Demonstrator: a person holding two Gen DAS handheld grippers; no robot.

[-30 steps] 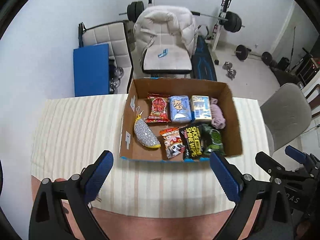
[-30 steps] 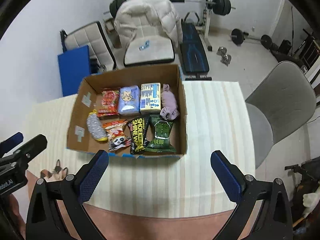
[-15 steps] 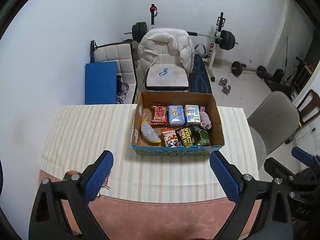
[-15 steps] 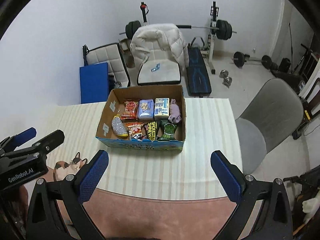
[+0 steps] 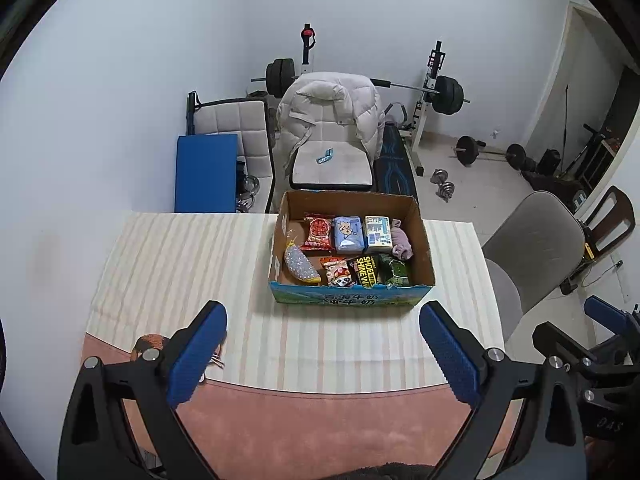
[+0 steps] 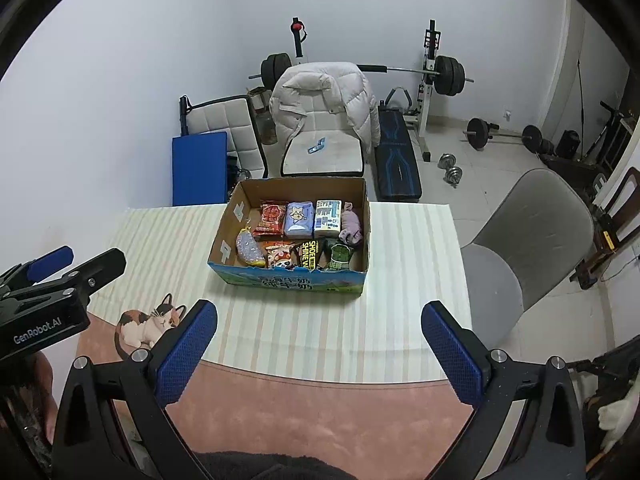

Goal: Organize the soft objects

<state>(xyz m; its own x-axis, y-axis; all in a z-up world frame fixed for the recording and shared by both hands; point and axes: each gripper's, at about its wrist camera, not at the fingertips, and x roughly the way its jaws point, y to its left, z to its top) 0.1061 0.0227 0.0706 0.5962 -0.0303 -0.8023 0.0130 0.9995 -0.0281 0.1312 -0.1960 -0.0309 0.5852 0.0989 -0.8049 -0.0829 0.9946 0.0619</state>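
A cardboard box (image 5: pixel 423 240) stands on the striped tablecloth (image 5: pixel 180 264), also in the right wrist view (image 6: pixel 366 224). Inside lie several soft packs: a red snack pack (image 5: pixel 318 233), a blue tissue pack (image 5: pixel 349 234), a white-blue pack (image 5: pixel 377 233), a pink cloth (image 5: pixel 401 243), a glittery pouch (image 5: pixel 301 266), a black shoe-wipes pack (image 5: pixel 365 270) and a green pack (image 5: pixel 394 271). My left gripper (image 5: pixel 323 344) is open and empty, held back from the box over the table's near edge. My right gripper (image 6: pixel 320 342) is open and empty too.
A grey chair (image 5: pixel 536 240) stands right of the table. Behind the table are a chair with a white jacket (image 5: pixel 332 120), a blue mat (image 5: pixel 206 172) and weights (image 5: pixel 446 94). A cat-print mat (image 6: pixel 150 322) lies at the table's near left.
Both grippers have pulled back and up from the box, which now looks smaller and farther. Both stay open and empty. The box contents have not moved.
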